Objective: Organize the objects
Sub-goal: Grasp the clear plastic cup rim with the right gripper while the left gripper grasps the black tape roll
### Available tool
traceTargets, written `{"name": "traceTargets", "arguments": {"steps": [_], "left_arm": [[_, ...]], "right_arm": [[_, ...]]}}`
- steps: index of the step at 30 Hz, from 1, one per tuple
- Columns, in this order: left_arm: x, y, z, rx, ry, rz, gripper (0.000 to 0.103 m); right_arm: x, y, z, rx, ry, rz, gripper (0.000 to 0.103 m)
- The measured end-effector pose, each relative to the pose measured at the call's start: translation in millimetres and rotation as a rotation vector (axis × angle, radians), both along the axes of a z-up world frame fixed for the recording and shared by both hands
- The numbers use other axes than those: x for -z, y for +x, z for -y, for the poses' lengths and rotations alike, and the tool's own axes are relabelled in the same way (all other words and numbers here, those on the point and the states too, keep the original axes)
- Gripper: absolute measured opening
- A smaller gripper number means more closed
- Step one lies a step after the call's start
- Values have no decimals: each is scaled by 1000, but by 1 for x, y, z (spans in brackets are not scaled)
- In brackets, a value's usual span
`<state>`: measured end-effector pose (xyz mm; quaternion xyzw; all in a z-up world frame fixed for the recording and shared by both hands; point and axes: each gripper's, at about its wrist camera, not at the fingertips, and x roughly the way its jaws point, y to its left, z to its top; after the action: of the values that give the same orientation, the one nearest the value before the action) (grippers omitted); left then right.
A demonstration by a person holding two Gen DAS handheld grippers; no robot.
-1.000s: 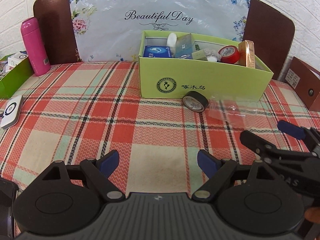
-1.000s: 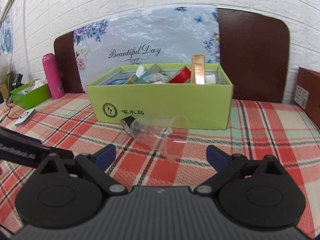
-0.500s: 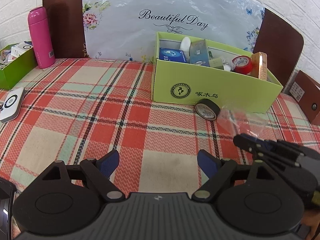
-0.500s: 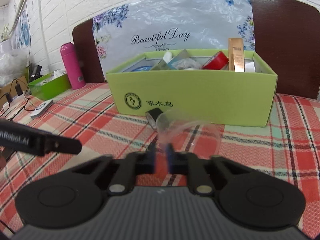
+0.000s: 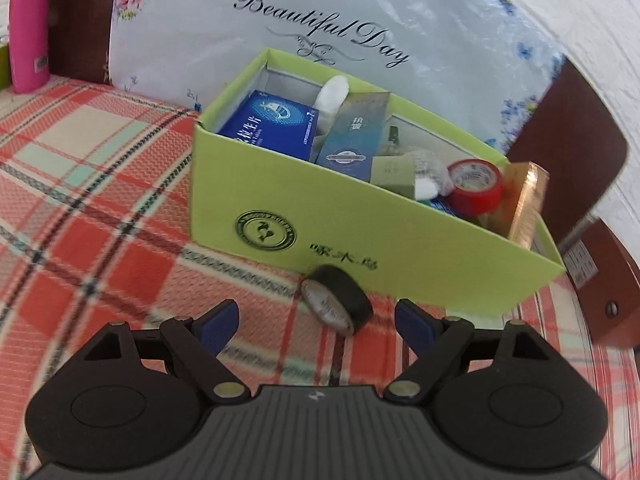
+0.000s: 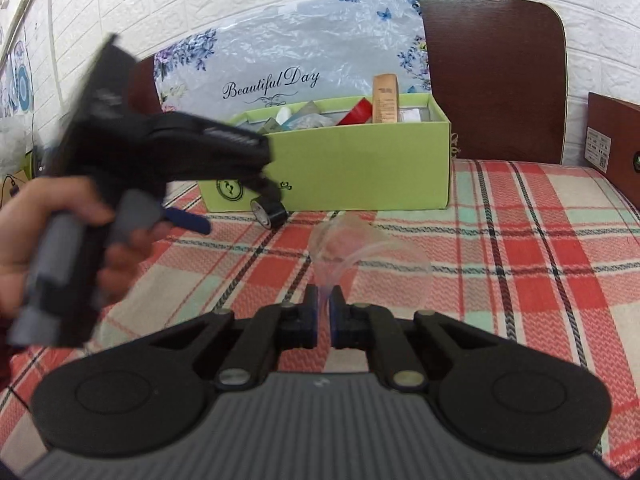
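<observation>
The right hand-held gripper (image 6: 324, 312) is pinched shut on the rim of a clear plastic cup (image 6: 360, 248), which lies on its side on the checked bench; thin and flimsy, it would likely buckle if squeezed harder. Beyond, the left hand-held gripper (image 5: 316, 320) stands wide around the black tape roll (image 5: 338, 304), rigid and light, beside the green box (image 5: 360, 236).

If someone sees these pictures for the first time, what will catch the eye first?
Probably the green box full of small packages, standing on the checked tablecloth before a flowered "Beautiful Day" bag. A black tape roll stands on edge at its front wall, between the open left gripper's fingers. Nearby, the right gripper pinches a clear plastic cup's rim.
</observation>
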<state>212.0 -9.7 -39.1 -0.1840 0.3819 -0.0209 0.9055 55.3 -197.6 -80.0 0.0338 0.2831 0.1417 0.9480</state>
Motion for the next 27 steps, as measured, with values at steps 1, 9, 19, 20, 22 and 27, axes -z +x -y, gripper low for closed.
{"name": "traceTargets", "arguments": {"steps": [1,9,19,20,22,27], "left_arm": [[2,5,2,-7,-4,-5,82],[6,-17,-19,167,20,27,21],[10,-45,-36,109,64,45,56],[9,-43,-36,99,63,49,56],[9,-37,-34,77,74,57,57],[8,-32,-36,52,87,46,63]], "right_arm": [[0,-1,-1,-5,-4,-1,5],[0,-4,-11,-51,-2,-2,7],[-1,6,-27,-43,-25,1,23],[-2,7,-29,-36,-30,6,24],[-4,9,-31,-29,-32,14,26],[-3,10,-34,-20,-33,-3,26]]}}
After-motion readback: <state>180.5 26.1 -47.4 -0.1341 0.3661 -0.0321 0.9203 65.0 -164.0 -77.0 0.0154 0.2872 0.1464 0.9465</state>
